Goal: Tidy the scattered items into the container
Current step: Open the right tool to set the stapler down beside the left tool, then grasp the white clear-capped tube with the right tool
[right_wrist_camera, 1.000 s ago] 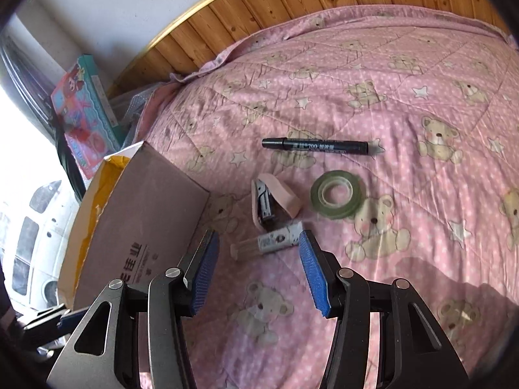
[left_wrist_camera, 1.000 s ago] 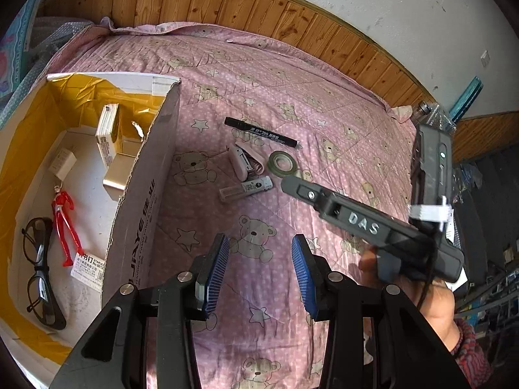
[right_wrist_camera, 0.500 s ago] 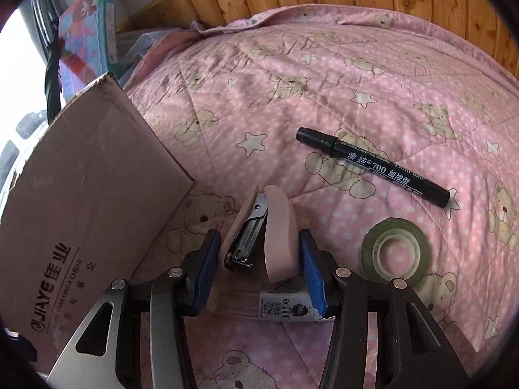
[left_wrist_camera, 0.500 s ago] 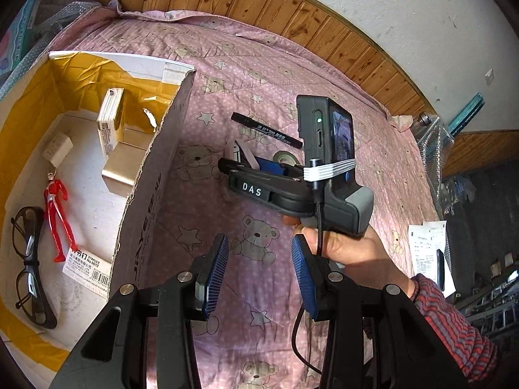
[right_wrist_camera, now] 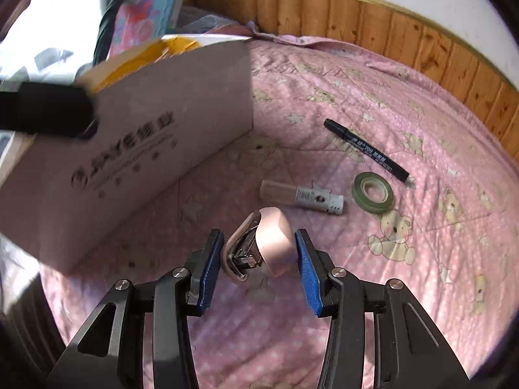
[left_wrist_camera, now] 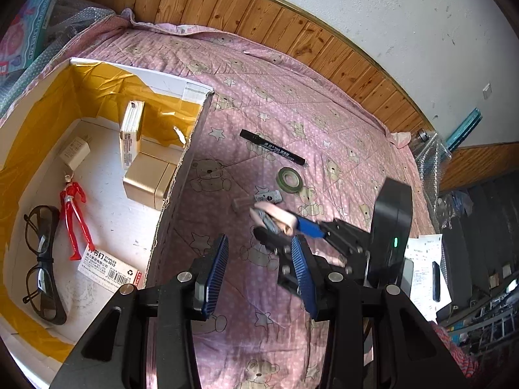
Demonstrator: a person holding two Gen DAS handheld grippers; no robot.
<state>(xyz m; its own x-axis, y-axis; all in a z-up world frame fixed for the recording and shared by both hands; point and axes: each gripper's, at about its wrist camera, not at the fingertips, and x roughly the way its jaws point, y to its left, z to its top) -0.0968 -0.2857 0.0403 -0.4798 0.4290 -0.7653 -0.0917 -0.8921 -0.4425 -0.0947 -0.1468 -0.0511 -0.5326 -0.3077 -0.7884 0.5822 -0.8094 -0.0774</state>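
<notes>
A pink stapler hangs just above the pink bedspread, and my right gripper is shut on it, with both blue pads against its sides. The left wrist view shows the same stapler held by the right gripper, right of the cardboard box. On the bed lie a black marker, a green tape roll and a white tube. My left gripper is open over the bedspread beside the box wall, with nothing in it.
The box holds black glasses, a red toy figure, a staples packet, a gold box and a white charger. A wooden headboard runs behind the bed. Papers lie at the right.
My right gripper has closed on the pink stapler and lifted it off the bedspread, pulling back from the tube. The left gripper has stayed open and shifted only slightly.
</notes>
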